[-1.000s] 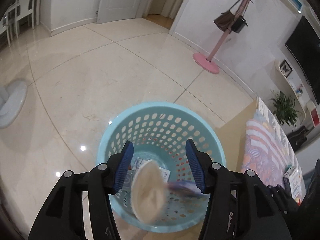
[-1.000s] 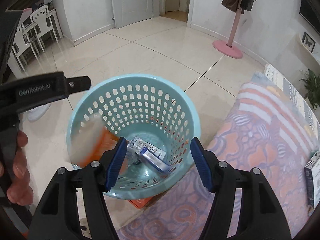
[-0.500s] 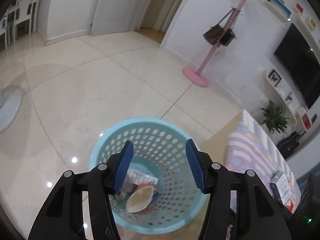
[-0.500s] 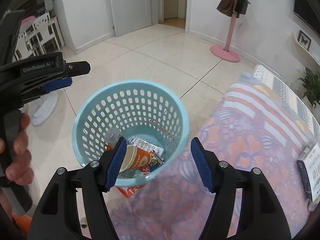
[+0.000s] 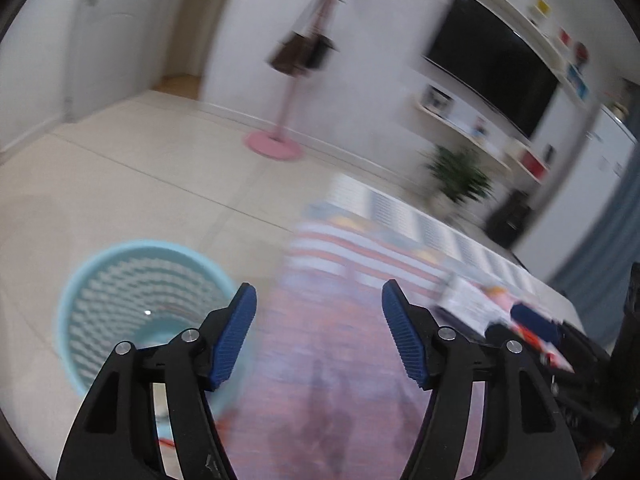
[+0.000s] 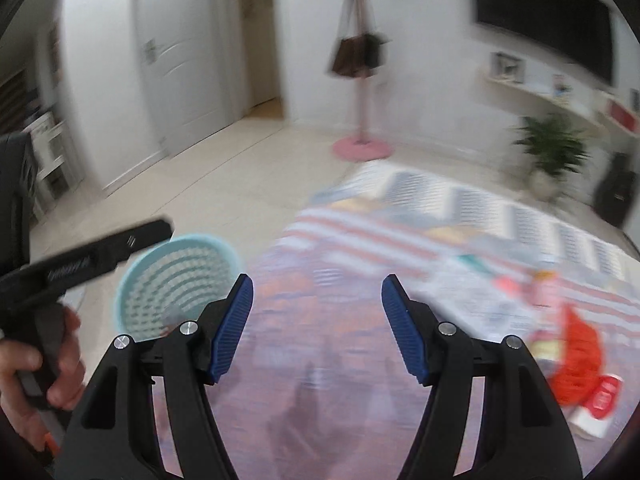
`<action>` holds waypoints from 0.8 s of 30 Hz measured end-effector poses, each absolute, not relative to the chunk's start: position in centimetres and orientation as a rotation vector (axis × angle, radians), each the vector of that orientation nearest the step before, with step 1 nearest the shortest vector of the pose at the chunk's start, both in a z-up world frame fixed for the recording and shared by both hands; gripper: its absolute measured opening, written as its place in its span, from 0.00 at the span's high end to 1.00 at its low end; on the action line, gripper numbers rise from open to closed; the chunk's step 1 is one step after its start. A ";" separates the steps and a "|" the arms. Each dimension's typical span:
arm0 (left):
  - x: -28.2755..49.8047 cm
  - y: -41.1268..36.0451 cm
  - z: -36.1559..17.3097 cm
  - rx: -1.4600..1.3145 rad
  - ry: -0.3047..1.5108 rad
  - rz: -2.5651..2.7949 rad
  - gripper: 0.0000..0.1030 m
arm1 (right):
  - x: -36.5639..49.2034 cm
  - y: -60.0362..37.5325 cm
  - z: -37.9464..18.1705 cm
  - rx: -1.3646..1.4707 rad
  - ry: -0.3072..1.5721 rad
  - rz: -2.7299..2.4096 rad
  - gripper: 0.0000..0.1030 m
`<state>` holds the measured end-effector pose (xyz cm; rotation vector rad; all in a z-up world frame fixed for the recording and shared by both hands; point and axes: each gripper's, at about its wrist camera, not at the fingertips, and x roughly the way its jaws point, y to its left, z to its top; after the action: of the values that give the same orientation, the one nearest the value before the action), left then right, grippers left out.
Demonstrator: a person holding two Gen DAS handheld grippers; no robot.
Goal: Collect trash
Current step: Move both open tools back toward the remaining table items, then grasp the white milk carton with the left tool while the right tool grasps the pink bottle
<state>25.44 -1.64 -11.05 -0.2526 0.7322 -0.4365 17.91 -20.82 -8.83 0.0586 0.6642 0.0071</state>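
Observation:
Both views are motion-blurred. The light blue perforated basket [image 5: 132,292] stands on the floor beside the table, left of my left gripper [image 5: 318,332], which is open and empty over the patterned tablecloth [image 5: 320,360]. The basket also shows in the right wrist view [image 6: 176,280]. My right gripper [image 6: 316,328] is open and empty above the cloth. Red and white trash [image 6: 576,364] lies on the cloth at the right, with blurred wrappers [image 5: 532,324] at the right of the left wrist view. The left gripper's body [image 6: 80,264] shows at the left of the right wrist view, held by a hand.
A pink coat stand [image 5: 276,144] with hanging bags stands on the tiled floor. A potted plant [image 6: 552,156] and a wall TV [image 5: 492,64] are at the back right. A white door [image 6: 180,64] is at the back left.
A cup dropped from my left gripper into the basket. Both grippers have since swung right, away from the basket and over the table, both open and empty.

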 end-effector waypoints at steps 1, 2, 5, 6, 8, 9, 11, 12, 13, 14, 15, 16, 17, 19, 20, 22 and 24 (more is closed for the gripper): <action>25.4 -3.6 -11.0 -0.257 0.754 -0.476 0.29 | 17.3 -22.2 -8.6 0.067 0.654 -0.024 0.38; 25.3 -5.1 -11.1 -0.271 0.770 -0.504 0.25 | 16.6 -24.2 -8.4 0.081 0.641 -0.065 0.37; 25.5 -10.1 -11.8 -0.334 0.828 -0.607 0.19 | 14.7 -29.7 -8.1 0.118 0.613 -0.177 0.37; 25.7 -12.2 -12.3 -0.349 0.862 -0.632 0.19 | 14.1 -31.6 -8.2 0.133 0.607 -0.220 0.37; 26.1 -15.2 -13.5 -0.363 0.900 -0.650 0.19 | 13.0 -34.8 -8.6 0.168 0.597 -0.280 0.37; 26.5 -17.0 -14.2 -0.368 0.918 -0.653 0.19 | 12.5 -36.4 -8.8 0.190 0.593 -0.308 0.37; 27.2 -19.4 -15.6 -0.386 0.964 -0.637 0.19 | 11.6 -39.0 -9.6 0.228 0.590 -0.348 0.37; 27.7 -21.0 -16.6 -0.415 1.003 -0.630 0.19 | 11.3 -39.7 -9.9 0.240 0.591 -0.356 0.37; 28.1 -22.0 -17.3 -0.438 1.023 -0.621 0.19 | 10.9 -40.7 -10.3 0.259 0.593 -0.365 0.37; 28.3 -22.9 -17.9 -0.457 1.035 -0.604 0.19 | 10.7 -41.5 -10.8 0.271 0.597 -0.374 0.37; 28.5 -24.0 -18.6 -0.471 1.031 -0.574 0.19 | 10.5 -41.9 -11.1 0.277 0.600 -0.376 0.37; 28.5 -24.8 -18.9 -0.469 1.022 -0.554 0.19 | 10.2 -42.5 -11.6 0.283 0.605 -0.379 0.37; 28.5 -25.6 -19.2 -0.460 1.008 -0.533 0.19 | 10.2 -42.8 -11.8 0.283 0.607 -0.380 0.37; 28.6 -27.1 -19.8 -0.434 0.988 -0.498 0.19 | 9.8 -43.1 -12.4 0.277 0.611 -0.388 0.37; 28.6 -27.9 -20.1 -0.419 0.980 -0.472 0.19 | 9.6 -43.3 -12.6 0.275 0.612 -0.390 0.37; 28.7 -28.5 -20.3 -0.409 0.968 -0.431 0.19 | 9.6 -43.9 -13.0 0.281 0.614 -0.388 0.37; 28.9 -28.8 -20.4 -0.425 0.964 -0.389 0.19 | 9.4 -44.4 -13.4 0.290 0.616 -0.386 0.37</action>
<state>28.95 -28.84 -20.42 -0.4251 0.9639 -0.3891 9.45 -44.36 -13.45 0.2903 0.6164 -0.3858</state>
